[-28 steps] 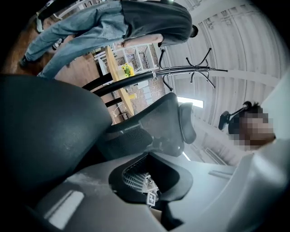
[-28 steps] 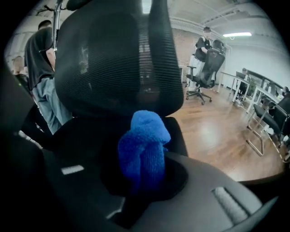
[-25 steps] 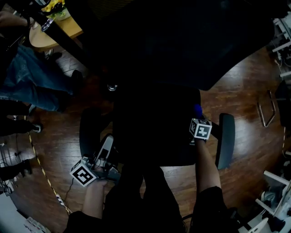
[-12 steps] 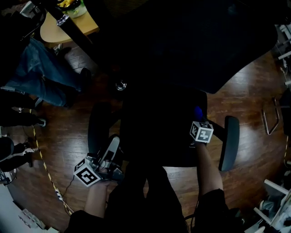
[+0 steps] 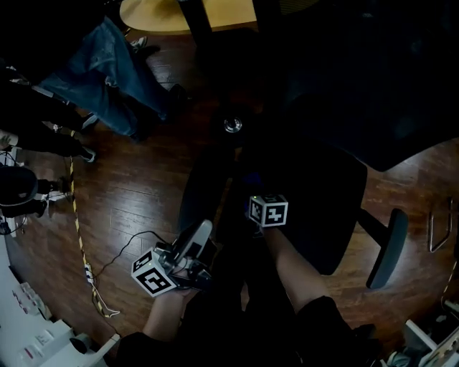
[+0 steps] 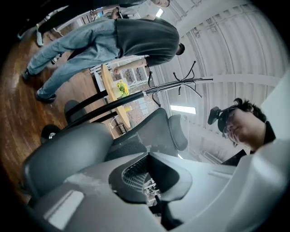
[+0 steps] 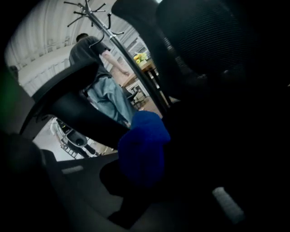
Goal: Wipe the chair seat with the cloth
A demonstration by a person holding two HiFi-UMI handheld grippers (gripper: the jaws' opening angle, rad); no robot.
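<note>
DESK: Wiping under way, or done?

FIELD: Under way, by the look of it. Shot from overhead: leaning over a black office chair seat (image 5: 323, 186), with a blue cloth (image 7: 144, 140) bunched and clamped tight in the right gripper (image 7: 140, 174). Held low over the seat's front left part, near the edge. Too dark to confirm actual contact with the fabric.

DESK: And the other hand?

FIELD: Idle. Holds the left gripper (image 5: 201, 233) off the seat's left side, just beside the grey armrest (image 6: 68, 154), pinched nearly together on nothing. No part in the wipe for now.

DESK: How much finished?

FIELD: Hard to say. No streak, no dust line, no damp patch to separate cleaned from uncleaned; black on black throughout. Best judged as somewhere mid-job. Past the pick-up, plainly, with cloth gripped and down at the seat. Probably left: passes across the middle, the back and the right side, toward the far armrest (image 5: 387, 247), then setting the cloth down.

DESK: Background?

FIELD: A bystander in jeans (image 5: 107, 64) on the wood floor (image 5: 129, 179), beside a pale table (image 5: 158, 13).
</note>
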